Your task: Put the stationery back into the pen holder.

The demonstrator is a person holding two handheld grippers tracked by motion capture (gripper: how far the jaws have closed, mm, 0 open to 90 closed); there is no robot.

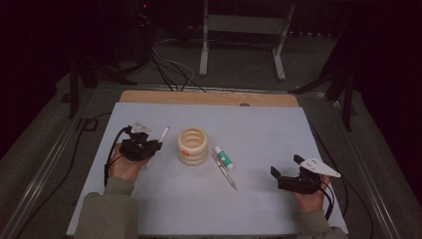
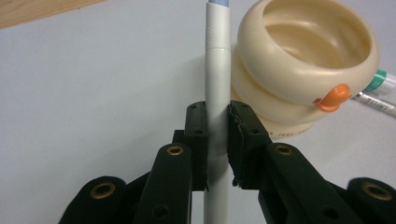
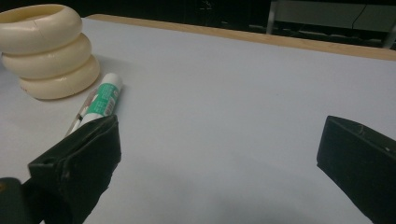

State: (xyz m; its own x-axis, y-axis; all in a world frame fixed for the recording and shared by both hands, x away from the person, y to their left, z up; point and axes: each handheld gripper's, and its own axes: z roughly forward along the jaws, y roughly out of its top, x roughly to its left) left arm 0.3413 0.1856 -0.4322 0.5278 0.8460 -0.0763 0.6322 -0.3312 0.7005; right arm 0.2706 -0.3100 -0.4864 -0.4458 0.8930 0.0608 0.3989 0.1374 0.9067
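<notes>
Left gripper (image 2: 217,126): jaws clamped on one white pen (image 2: 217,70), its barrel running straight out between the pads, just beside one cream ringed holder (image 2: 299,74). Right gripper (image 3: 217,158): jaws wide, nothing between. On the table (image 1: 278,134): one green-labelled tube (image 1: 224,157), one clear pen (image 1: 226,174).

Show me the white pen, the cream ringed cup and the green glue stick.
white pen (image 2: 217,70), left gripper view, barrel.
cream ringed cup (image 1: 193,145), high view, side wall.
green glue stick (image 3: 103,101), right gripper view, label.
</notes>
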